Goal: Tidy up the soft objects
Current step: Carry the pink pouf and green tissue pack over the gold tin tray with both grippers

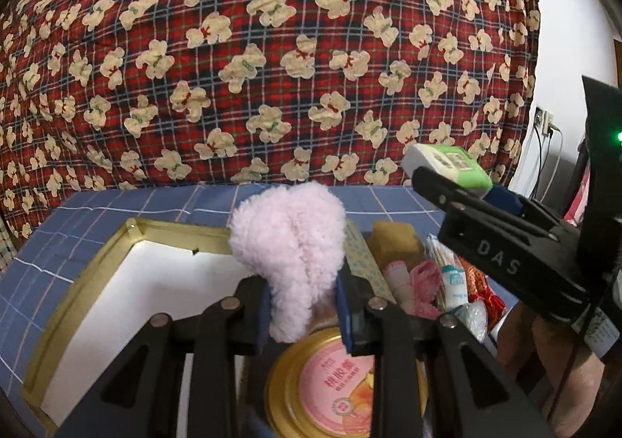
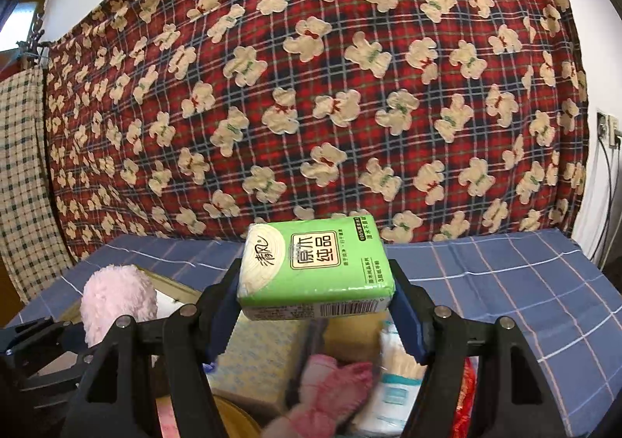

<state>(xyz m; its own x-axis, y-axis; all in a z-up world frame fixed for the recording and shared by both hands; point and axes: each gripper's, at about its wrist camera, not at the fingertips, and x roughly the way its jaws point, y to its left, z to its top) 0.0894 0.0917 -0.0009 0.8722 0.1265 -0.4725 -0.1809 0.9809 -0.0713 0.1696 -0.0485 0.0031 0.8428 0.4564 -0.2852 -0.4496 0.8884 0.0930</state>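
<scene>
Between the left claw's [image 1: 301, 306] pads hangs a pink fluffy toy [image 1: 289, 243]; the right claw [image 2: 317, 294] clamps a green tissue pack [image 2: 317, 267].

Narrowed jaws of the left claw pinch the toy's lower end, so its fluffy bulk stands up above the fingertips. Just under that claw lies a round gold lid [image 1: 322, 383] with a pink label, and to its left sits a white tray [image 1: 155, 282] with a gold rim. Held wide, the right claw grips the pack by its two short ends, label upward, clear of everything below. Beneath it lie a jumble of small packets [image 2: 256, 360] and a pink knitted piece [image 2: 330, 379]. Both claws hover over a blue checked cloth [image 2: 505, 282], with a red bear-print quilt [image 2: 311, 88] hanging beyond.
</scene>
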